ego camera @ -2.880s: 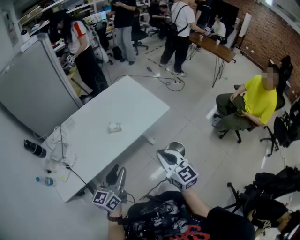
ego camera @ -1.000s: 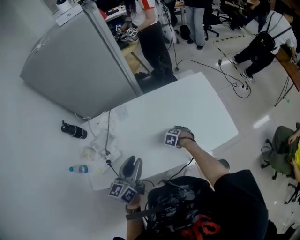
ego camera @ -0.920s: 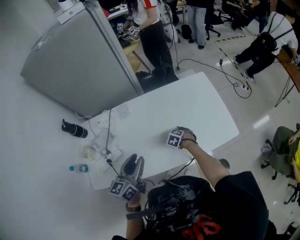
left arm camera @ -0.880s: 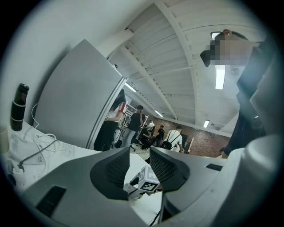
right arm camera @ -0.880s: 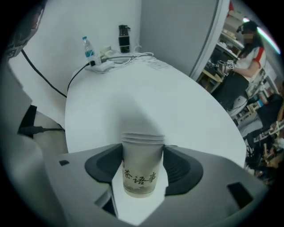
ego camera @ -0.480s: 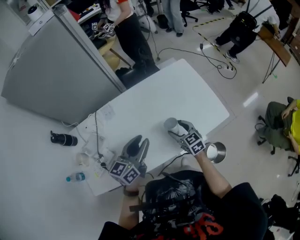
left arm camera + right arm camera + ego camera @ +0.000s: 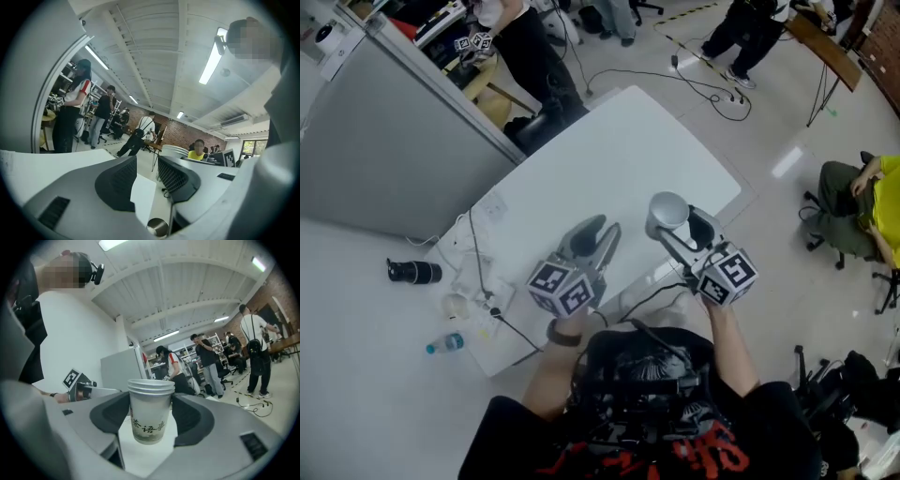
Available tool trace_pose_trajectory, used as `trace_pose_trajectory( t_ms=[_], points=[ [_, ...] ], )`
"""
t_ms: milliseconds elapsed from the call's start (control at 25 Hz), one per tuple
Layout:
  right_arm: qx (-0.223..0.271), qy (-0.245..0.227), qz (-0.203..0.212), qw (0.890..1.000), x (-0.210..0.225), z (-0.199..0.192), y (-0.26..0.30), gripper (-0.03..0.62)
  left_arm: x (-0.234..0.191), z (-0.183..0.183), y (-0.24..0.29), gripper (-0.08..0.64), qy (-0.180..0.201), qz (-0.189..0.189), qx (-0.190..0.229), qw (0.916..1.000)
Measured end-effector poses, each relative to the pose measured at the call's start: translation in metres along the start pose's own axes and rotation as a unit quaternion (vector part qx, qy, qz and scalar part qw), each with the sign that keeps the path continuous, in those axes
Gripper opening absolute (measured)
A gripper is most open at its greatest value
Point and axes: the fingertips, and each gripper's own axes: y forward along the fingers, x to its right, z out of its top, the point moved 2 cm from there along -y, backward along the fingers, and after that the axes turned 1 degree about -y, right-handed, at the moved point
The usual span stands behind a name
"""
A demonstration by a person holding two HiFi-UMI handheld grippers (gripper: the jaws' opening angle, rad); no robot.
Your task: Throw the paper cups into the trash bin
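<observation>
A stack of white paper cups (image 7: 148,415) with dark print hangs upright between the pads of my right gripper (image 7: 150,405), which is shut on it. From the head view the paper cups (image 7: 668,212) show their open mouth, held by the right gripper (image 7: 677,223) over the near edge of the white table (image 7: 609,155). My left gripper (image 7: 598,232) is raised beside it at the left, open, with nothing between its jaws. In the left gripper view the left gripper (image 7: 147,171) looks past a round metal trash bin (image 7: 158,227) far below on the floor.
A grey partition (image 7: 389,141) stands behind the table. On the floor at the left lie a black cylinder (image 7: 411,272), a small bottle (image 7: 445,344) and cables. A seated person in yellow (image 7: 870,202) is at the right; other people stand farther back.
My right gripper closed on the cups on the table, lifted them and drew them toward me. The left gripper rose. The bin, seen at the right earlier, is now hidden in the head view.
</observation>
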Motion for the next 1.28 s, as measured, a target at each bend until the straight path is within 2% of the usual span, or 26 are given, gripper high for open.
trace_pose_trajectory(
  t_ms=[240,440,600,720,760,880,1080,1280],
  points=[
    [0.038,-0.018,-0.024,0.999,0.018,0.024,-0.044,0.296,0.034,0.000,0.038,0.124,0.021,-0.026,-0.016,0.9993],
    [0.066,-0.028,-0.028,0.997,0.038,0.044,-0.097,0.296,0.090,0.002,0.069,0.124,0.048,-0.040,-0.017,0.9979],
    [0.080,-0.043,-0.048,0.995,0.054,0.054,-0.137,0.296,0.133,0.001,0.092,0.124,0.072,-0.058,-0.015,0.9956],
    [0.090,-0.041,-0.076,0.992,0.073,0.056,-0.173,0.296,0.163,-0.002,0.111,0.125,0.093,-0.071,-0.008,0.9931],
    [0.093,-0.040,-0.087,0.991,0.080,0.056,-0.186,0.296,0.173,-0.003,0.117,0.103,0.100,-0.076,-0.005,0.9920],
    [0.098,-0.039,-0.120,0.987,0.099,0.058,-0.225,0.296,0.200,-0.004,0.138,0.103,0.111,-0.104,-0.003,0.9884],
    [0.100,-0.030,-0.184,0.977,0.124,0.052,-0.286,0.296,0.243,-0.023,0.173,0.103,0.115,-0.160,-0.027,0.9800],
    [0.107,-0.028,-0.228,0.967,0.143,0.052,-0.323,0.296,0.271,-0.036,0.203,0.103,0.126,-0.200,-0.043,0.9707]
  ],
)
